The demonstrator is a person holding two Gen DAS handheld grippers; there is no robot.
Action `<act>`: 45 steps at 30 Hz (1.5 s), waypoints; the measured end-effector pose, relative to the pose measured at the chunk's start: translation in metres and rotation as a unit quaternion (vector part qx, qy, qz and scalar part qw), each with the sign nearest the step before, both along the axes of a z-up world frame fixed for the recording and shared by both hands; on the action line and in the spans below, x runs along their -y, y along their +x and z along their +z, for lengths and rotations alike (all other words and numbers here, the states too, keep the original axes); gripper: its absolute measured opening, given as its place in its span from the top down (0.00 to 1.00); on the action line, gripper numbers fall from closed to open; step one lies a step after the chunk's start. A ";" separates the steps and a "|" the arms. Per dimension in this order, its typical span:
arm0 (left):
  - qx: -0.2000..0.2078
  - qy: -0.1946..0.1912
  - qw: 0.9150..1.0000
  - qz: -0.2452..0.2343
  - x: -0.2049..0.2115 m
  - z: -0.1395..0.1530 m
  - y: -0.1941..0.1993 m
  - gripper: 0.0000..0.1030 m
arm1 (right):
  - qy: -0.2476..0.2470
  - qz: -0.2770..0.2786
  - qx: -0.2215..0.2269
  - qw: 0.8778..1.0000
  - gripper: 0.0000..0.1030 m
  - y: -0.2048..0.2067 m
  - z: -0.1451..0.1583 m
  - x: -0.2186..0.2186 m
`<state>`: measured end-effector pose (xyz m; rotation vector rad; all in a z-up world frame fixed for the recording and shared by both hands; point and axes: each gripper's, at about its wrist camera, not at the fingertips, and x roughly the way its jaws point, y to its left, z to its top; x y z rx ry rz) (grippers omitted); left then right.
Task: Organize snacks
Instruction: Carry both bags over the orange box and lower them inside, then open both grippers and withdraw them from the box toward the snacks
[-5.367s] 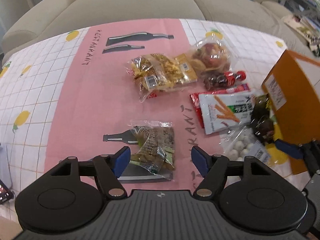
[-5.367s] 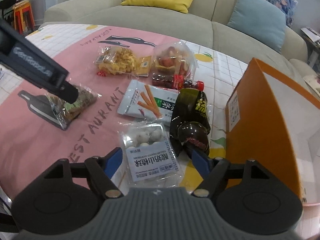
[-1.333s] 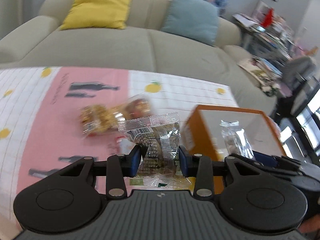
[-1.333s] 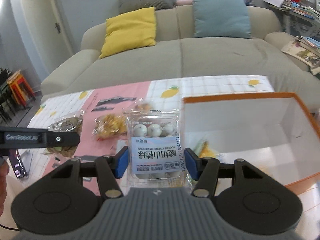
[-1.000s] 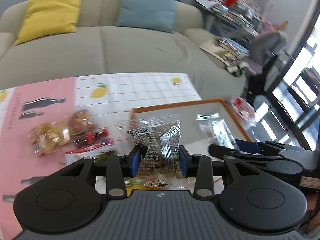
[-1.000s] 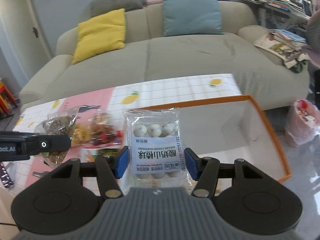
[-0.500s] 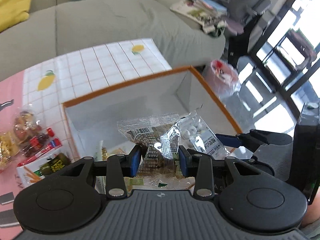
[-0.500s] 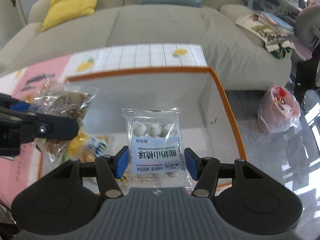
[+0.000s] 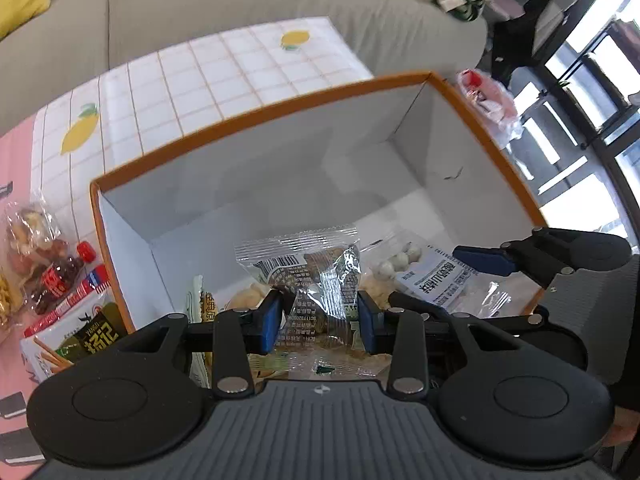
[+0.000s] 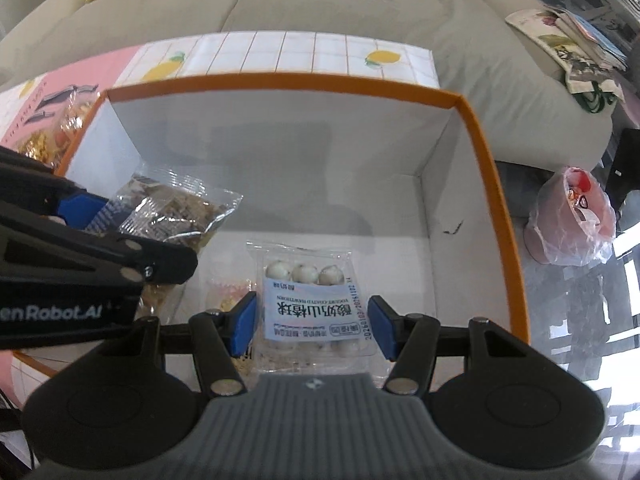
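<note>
Both wrist cameras sit just behind their own tool, aimed steeply down and close into the open white-lined orange cardboard box (image 9: 256, 110) (image 10: 476, 128) on the desk. The left view looks in from the box's near left corner, the right view from its near edge. They share the box's interior, the checked cloth beyond its far edge, and the grey sofa (image 9: 240, 12) (image 10: 360, 12).
</note>
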<state>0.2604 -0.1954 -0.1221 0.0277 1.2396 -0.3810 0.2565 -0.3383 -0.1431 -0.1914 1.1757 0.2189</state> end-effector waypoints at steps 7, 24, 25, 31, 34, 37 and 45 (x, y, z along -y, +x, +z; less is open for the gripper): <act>-0.023 0.019 1.000 0.002 0.001 -0.019 0.005 0.58 | -0.002 0.000 -0.016 1.000 0.44 0.004 -0.012 -0.003; -0.015 0.035 0.999 0.012 0.002 -0.011 0.010 0.25 | -0.019 -0.002 -0.022 1.000 0.34 0.007 -0.017 -0.004; -0.012 0.033 0.999 0.013 0.000 -0.009 0.010 0.24 | -0.021 -0.003 -0.019 1.000 0.29 0.006 -0.014 -0.005; 0.013 0.020 1.000 0.019 -0.008 0.015 0.002 0.24 | -0.027 -0.016 -0.011 0.999 0.14 0.006 0.006 -0.005; 0.033 0.002 0.999 0.026 -0.015 0.034 -0.005 0.24 | -0.025 -0.030 0.002 0.999 0.13 0.002 0.022 -0.006; 0.052 -0.025 0.998 0.038 -0.027 0.055 -0.012 0.24 | -0.012 -0.050 0.021 0.998 0.13 -0.007 0.038 -0.005; 0.126 -0.055 0.989 0.061 -0.065 0.103 -0.050 0.24 | 0.098 -0.134 0.066 0.984 0.13 -0.041 0.079 -0.010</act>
